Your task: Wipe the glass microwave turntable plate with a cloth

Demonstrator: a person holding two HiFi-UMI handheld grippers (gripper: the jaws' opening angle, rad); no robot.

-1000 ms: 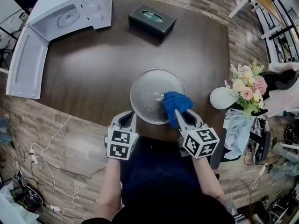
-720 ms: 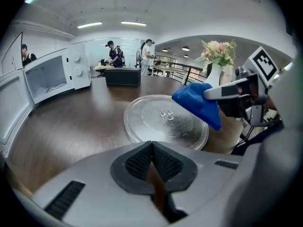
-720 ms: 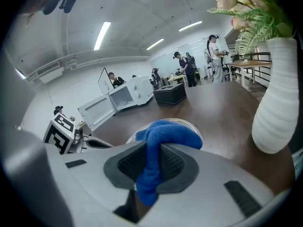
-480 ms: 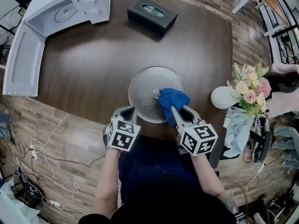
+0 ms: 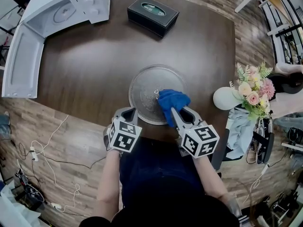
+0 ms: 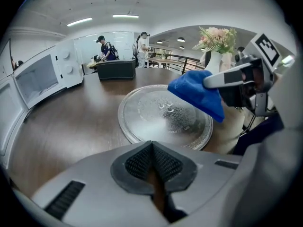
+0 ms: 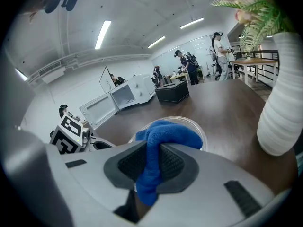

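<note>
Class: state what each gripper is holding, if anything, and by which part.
The right gripper pinches the fluffy blue cloth by one bunched end. The left gripper is shut, holding nothing.

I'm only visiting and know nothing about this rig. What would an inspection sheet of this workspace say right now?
Surface: dark brown round table.
Job's things: glass turntable plate lies flat near the person's edge; blue cloth sits over its right part.
Clutter: white microwave with its door open, far left; black tissue box, far side; vase of flowers, right edge.
Grippers: left gripper shut and empty, short of the plate's near-left rim; right gripper shut on the cloth.
Cables: loose white cables on the floor, left of the person.
Surroundings: wood-plank floor; people standing far off.
</note>
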